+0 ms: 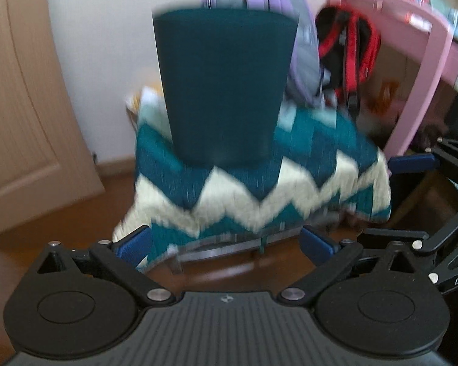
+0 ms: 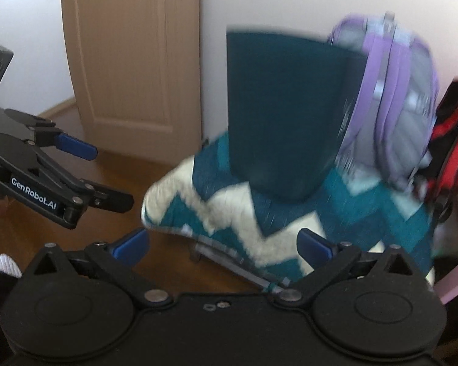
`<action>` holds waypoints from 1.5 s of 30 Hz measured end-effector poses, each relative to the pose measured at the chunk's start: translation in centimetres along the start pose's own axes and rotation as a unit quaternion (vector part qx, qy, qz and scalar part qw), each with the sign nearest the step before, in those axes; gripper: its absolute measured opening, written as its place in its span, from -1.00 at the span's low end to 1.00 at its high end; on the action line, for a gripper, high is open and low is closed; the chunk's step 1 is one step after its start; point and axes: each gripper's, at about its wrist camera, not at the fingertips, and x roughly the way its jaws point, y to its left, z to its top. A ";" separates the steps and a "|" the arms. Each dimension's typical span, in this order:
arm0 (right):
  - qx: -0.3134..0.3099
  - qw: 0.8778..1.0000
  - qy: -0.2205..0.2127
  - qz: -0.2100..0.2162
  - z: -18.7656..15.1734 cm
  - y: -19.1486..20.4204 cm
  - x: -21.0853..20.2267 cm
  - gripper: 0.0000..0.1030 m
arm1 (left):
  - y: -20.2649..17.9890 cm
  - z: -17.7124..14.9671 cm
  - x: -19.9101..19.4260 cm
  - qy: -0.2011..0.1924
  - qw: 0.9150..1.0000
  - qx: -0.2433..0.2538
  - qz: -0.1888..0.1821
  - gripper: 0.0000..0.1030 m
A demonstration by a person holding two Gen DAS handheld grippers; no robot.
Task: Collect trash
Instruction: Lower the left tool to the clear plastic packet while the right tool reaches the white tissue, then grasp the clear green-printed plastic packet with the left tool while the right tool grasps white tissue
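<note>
Resting on zigzag blanket [image 1: 259, 189], dark teal bin [image 1: 226, 88]

A dark teal trash bin [image 1: 224, 88] stood upright on a chevron-patterned stool [image 1: 259, 195], its plain, smooth wall tapering from a wide rim to a narrower base. A purple backpack [image 2: 390, 103] pressed against it at 2 o'clock.

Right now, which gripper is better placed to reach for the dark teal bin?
Probably the left gripper: the dark teal bin stands straight ahead, centered between its open fingers. From the right gripper, the bin sits off to the right. Both are open and empty.
</note>
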 end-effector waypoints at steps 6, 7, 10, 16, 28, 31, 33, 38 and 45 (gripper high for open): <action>0.015 0.997 0.073 0.006 -4.9 0.2 7.3 1.00 | 1.8 -4.2 8.0 0.083 0.996 0.015 0.007 1.00; 0.012 0.997 0.080 0.003 -5.7 0.3 8.5 1.00 | 2.1 -5.0 9.4 0.098 0.995 0.020 0.004 1.00; -0.015 0.995 0.103 0.007 -8.1 0.9 12.0 0.99 | 2.7 -7.3 13.8 0.142 0.989 0.042 -0.014 0.99; -0.082 0.980 0.179 0.041 -12.7 2.6 18.9 0.90 | 3.5 -12.9 21.7 0.250 0.964 0.073 -0.061 0.99; -0.203 0.929 0.279 0.132 -21.2 7.2 29.3 0.80 | 7.5 -24.1 35.3 0.455 0.884 -0.096 -0.048 0.99; -0.233 0.915 0.293 0.150 -22.9 8.2 31.5 0.76 | 7.5 -26.8 37.8 0.493 0.861 -0.120 -0.042 0.99; -0.256 0.905 0.300 0.161 -24.0 8.8 33.0 0.75 | 7.8 -28.3 38.8 0.511 0.848 -0.134 -0.039 0.99; -0.292 0.890 0.304 0.176 -26.0 10.1 36.2 0.67 | 8.5 -31.9 41.2 0.549 0.814 -0.183 -0.042 0.98; -0.345 0.869 0.302 0.186 -28.6 11.7 38.5 0.41 | 7.4 -33.6 42.8 0.541 0.819 -0.182 -0.065 0.76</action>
